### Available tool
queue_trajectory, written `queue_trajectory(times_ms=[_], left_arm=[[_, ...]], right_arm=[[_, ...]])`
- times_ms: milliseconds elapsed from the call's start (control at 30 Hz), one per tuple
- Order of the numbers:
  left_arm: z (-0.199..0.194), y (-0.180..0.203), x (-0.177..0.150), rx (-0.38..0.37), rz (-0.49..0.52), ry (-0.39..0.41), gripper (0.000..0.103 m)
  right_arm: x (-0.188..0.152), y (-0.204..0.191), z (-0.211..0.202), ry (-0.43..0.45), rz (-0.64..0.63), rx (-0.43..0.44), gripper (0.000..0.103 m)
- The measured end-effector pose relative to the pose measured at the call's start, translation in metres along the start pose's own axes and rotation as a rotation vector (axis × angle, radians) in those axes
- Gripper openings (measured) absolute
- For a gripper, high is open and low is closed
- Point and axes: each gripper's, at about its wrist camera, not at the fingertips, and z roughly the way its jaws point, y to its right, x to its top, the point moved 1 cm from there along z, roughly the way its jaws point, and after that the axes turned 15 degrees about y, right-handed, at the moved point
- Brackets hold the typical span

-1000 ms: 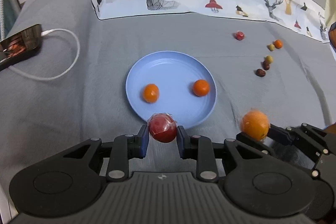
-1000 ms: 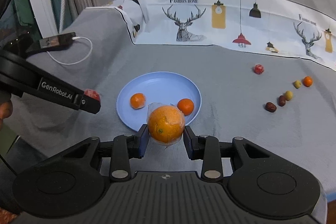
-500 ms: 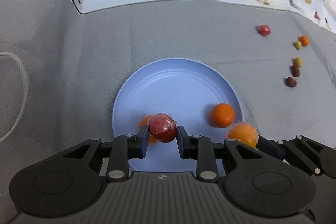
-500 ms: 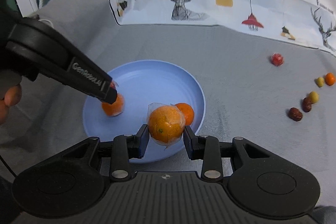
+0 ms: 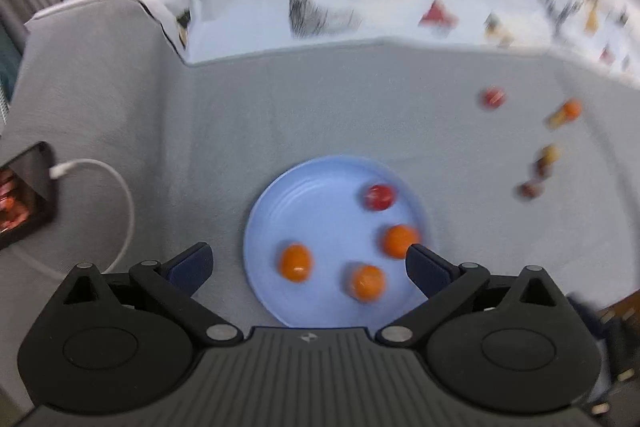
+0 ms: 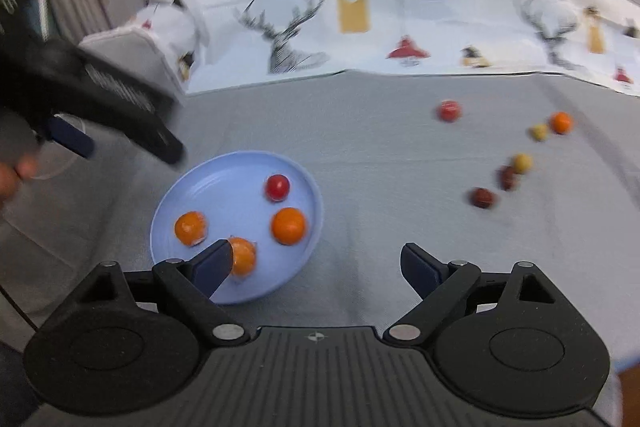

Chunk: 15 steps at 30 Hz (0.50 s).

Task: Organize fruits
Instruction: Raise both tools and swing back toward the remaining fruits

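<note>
A blue plate (image 5: 312, 195) (image 6: 224, 183) lies on the grey cloth. It holds a red fruit (image 5: 378, 197) (image 6: 277, 187) and three oranges: (image 5: 295, 262) (image 6: 191, 227), (image 5: 399, 239) (image 6: 289, 225) and a wrapped one (image 5: 365, 282) (image 6: 243, 255). My left gripper (image 5: 308, 263) is open and empty above the plate's near side. My right gripper (image 6: 316, 265) is open and empty, just right of the plate. The left gripper also shows in the right wrist view (image 6: 120, 115), raised at the left.
Loose fruits lie on the cloth to the right: a red one (image 6: 449, 110), a small orange (image 6: 561, 122), yellow ones (image 6: 522, 162) and dark ones (image 6: 483, 197). A phone (image 5: 24, 195) with a white cable (image 5: 120, 203) lies at the left. A printed deer cloth (image 6: 360, 27) covers the back.
Both grippers opened and pulled back and up. The red fruit and the wrapped orange now lie on the plate.
</note>
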Motion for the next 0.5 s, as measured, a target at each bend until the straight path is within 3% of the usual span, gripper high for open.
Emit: queue_trajectory(times_ms=[133,367,500], left_arm=[[-0.083,0.015,0.029,-0.092,-0.057,0.061,0.103],[-0.239,0.069,0.030,-0.196,0.093,0.248,0.103],[-0.304,0.098,0.018,-0.213,0.142,0.329,0.103]], right_arm=[[0.012,0.022,-0.057,0.075,0.039,-0.082,0.092],[0.020,0.062,-0.142,0.206,0.128,-0.195,0.092],[0.015,0.079,-0.179,0.262,0.156,-0.239,0.092]])
